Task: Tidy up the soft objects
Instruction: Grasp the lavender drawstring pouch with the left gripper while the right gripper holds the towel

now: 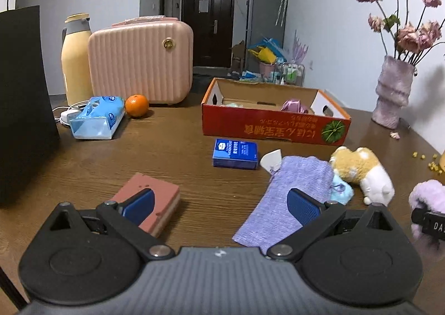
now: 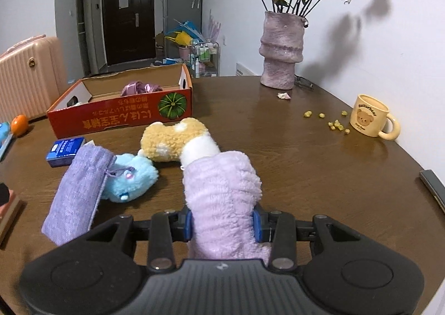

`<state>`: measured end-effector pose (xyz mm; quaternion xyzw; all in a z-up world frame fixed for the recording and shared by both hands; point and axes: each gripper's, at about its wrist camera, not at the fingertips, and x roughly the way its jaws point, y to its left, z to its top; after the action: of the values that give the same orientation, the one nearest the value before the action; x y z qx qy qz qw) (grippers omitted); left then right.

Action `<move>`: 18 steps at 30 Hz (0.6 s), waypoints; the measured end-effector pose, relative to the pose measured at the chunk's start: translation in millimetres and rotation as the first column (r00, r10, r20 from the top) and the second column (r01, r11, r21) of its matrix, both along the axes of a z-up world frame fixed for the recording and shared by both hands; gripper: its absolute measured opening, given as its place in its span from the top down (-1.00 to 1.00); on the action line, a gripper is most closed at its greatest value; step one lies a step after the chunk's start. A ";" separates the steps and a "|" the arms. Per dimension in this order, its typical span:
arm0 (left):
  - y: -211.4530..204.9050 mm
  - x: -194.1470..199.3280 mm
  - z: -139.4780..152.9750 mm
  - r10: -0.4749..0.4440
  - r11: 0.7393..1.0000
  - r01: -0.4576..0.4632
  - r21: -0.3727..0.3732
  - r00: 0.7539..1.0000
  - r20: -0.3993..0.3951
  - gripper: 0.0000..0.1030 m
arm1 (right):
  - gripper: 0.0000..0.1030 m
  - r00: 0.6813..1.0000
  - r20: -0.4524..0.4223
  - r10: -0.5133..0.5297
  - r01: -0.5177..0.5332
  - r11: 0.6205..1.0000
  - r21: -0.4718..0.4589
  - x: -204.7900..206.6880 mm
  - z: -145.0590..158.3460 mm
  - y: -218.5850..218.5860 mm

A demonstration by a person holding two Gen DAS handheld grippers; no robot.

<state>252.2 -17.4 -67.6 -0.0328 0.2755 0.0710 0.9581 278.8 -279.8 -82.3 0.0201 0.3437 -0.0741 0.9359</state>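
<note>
The right gripper [image 2: 222, 224] holds a fuzzy lilac sock [image 2: 222, 189]: its jaws are narrowed onto the fabric, one blue pad pressed against each side. The sock's long axis runs straight ahead of the jaws, away from the camera, with the free end sloping toward the red cardboard box [image 2: 119, 114]. The sock's far end overlaps, in this view, the white end of a tan-and-white plush toy [image 2: 172, 139]; contact between them cannot be confirmed.

Relative to the red cardboard box, the held sock sits on the near side and toward the vase end of the bench [image 2: 306, 162]. The box stands open at the top, with purple satin items [image 2: 140, 88] already inside. Judged from the task, the box is the likely destination, so the decisive relation is that the box lies ahead and to the left of the right jaws, with the plush toy between.

The left gripper [image 1: 219, 206] hovers with its jaws wide and nothing between them. Below it, on the near side of the box, lies a lavender knit pouch [image 1: 289, 198], long axis pointing roughly toward the box. A light-blue plush [image 2: 133, 178] lies against the pouch's drawstring end. The left gripper is the nearer one to the pouch.

A blue card box [image 1: 235, 153] and a pink sponge block [image 1: 155, 203] also rest on the near side of the box.
</note>
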 end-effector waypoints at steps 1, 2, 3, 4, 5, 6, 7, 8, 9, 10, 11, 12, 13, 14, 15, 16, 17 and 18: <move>0.6 1.8 -0.2 -0.003 1.000 0.003 0.001 1.000 -0.002 -1.00 | 0.27 1.000 0.002 0.007 -0.007 1.000 0.007 2.8 -1.3 0.0; 1.6 3.3 -0.7 -0.008 1.000 0.008 0.003 1.000 -0.003 -1.00 | 0.27 1.000 0.004 0.015 -0.015 1.000 0.014 5.9 -2.5 -0.1; 2.7 4.5 -1.4 -0.013 1.000 0.013 0.004 1.000 -0.003 -1.00 | 0.27 1.000 0.007 0.022 -0.022 1.000 0.019 8.1 -3.3 0.3; 3.6 5.5 -1.8 -0.018 1.000 0.018 0.005 1.000 -0.005 -1.00 | 0.27 0.999 0.014 0.031 -0.031 0.999 0.021 10.9 -4.3 0.5; 4.8 6.8 -2.9 -0.025 1.000 0.025 0.005 1.000 -0.008 -1.00 | 0.27 0.999 0.020 0.039 -0.040 0.999 0.024 13.4 -4.9 0.8; 5.7 8.2 -3.8 -0.031 0.999 0.031 0.004 0.999 -0.011 -1.00 | 0.27 0.998 0.028 0.051 -0.051 0.998 0.032 16.4 -5.6 0.6; 6.6 9.9 -4.8 -0.037 0.999 0.037 0.003 0.999 -0.016 -1.00 | 0.27 0.998 0.035 0.060 -0.061 0.997 0.038 18.4 -5.9 0.8; 6.6 11.9 -6.1 -0.042 0.999 0.042 0.004 0.999 -0.024 -1.00 | 0.27 0.996 0.044 0.071 -0.073 0.996 0.044 20.7 -6.5 0.7; 6.1 13.9 -7.3 -0.049 0.999 0.049 0.004 0.998 -0.028 -1.00 | 0.27 0.995 0.054 0.083 -0.086 0.995 0.049 22.7 -7.2 0.6; 4.9 16.2 -8.7 -0.063 0.998 0.063 0.005 0.997 -0.035 -1.00 | 0.27 0.994 0.063 0.093 -0.096 0.994 0.053 24.4 -7.8 0.0; 2.7 19.0 -10.3 -0.078 0.997 0.079 0.010 0.996 -0.046 -1.00 | 0.27 0.992 0.075 0.103 -0.108 0.992 0.064 26.3 -8.6 -1.4; -0.1 21.8 -11.8 -0.094 0.995 0.095 0.020 0.994 -0.053 -1.00 | 0.27 0.990 0.084 0.111 -0.117 0.990 0.075 27.9 -9.1 -3.1; -3.1 24.3 -13.4 -0.108 0.994 0.110 0.029 0.993 -0.055 -1.00 | 0.26 0.988 0.093 0.119 -0.127 0.988 0.086 29.9 -10.0 -5.0; -5.7 27.1 -14.8 -0.121 0.992 0.123 0.037 0.991 -0.057 -1.00 | 0.27 0.987 0.099 0.126 -0.135 0.986 0.093 32.0 -11.0 -6.8; -8.9 30.4 -16.5 -0.131 0.990 0.134 0.041 0.989 -0.061 -1.00 | 0.26 0.985 0.105 0.133 -0.144 0.985 0.099 34.5 -12.3 -8.9; -11.8 34.3 -18.3 -0.146 0.988 0.149 0.039 0.987 -0.068 -1.00 | 0.26 0.984 0.110 0.140 -0.152 0.983 0.105 36.2 -13.5 -10.5; -15.3 38.6 -20.7 -0.171 0.984 0.174 0.028 0.982 -0.079 -1.00 | 0.26 0.982 0.117 0.151 -0.164 0.980 0.115 37.8 -14.7 -12.9; -18.3 42.2 -23.3 -0.196 0.980 0.198 0.012 0.976 -0.089 -1.00 | 0.26 0.979 0.125 0.159 -0.174 0.977 0.123 38.1 -15.7 -14.9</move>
<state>294.4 -35.7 -90.8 0.0077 0.3185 -0.0202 0.9477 316.9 -294.7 -98.0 0.0577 0.2942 0.0290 0.9535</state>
